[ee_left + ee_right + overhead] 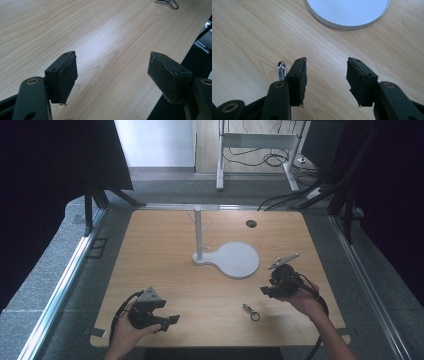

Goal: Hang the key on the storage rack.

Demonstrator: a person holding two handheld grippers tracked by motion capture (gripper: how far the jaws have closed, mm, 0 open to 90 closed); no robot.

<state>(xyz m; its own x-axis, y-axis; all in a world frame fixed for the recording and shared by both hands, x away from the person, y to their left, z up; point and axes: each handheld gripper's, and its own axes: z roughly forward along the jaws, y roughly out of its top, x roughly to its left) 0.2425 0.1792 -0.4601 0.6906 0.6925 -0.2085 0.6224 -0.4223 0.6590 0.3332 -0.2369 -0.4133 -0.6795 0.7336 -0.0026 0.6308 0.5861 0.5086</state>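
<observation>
A small metal clip with a key ring (251, 311) lies on the wooden table (165, 265), front right of centre. My right gripper (266, 291) hovers just right of it, open, nothing between its pads. In the right gripper view (325, 72) the shiny clip (281, 70) peeks out beside the left jaw, outside the gap. My left gripper (170, 320) rests near the front left edge, open and empty. Its own view (112, 72) shows bare wood between the jaws and the clip (168, 2) far off at the top right.
A white peg stand (198, 232) rises mid-table from a white base with a round disc (239, 261), whose edge (348, 15) lies ahead of my right gripper. A dark grommet hole (251, 223) sits at the back. The table's front edge (172, 82) is close to my left gripper.
</observation>
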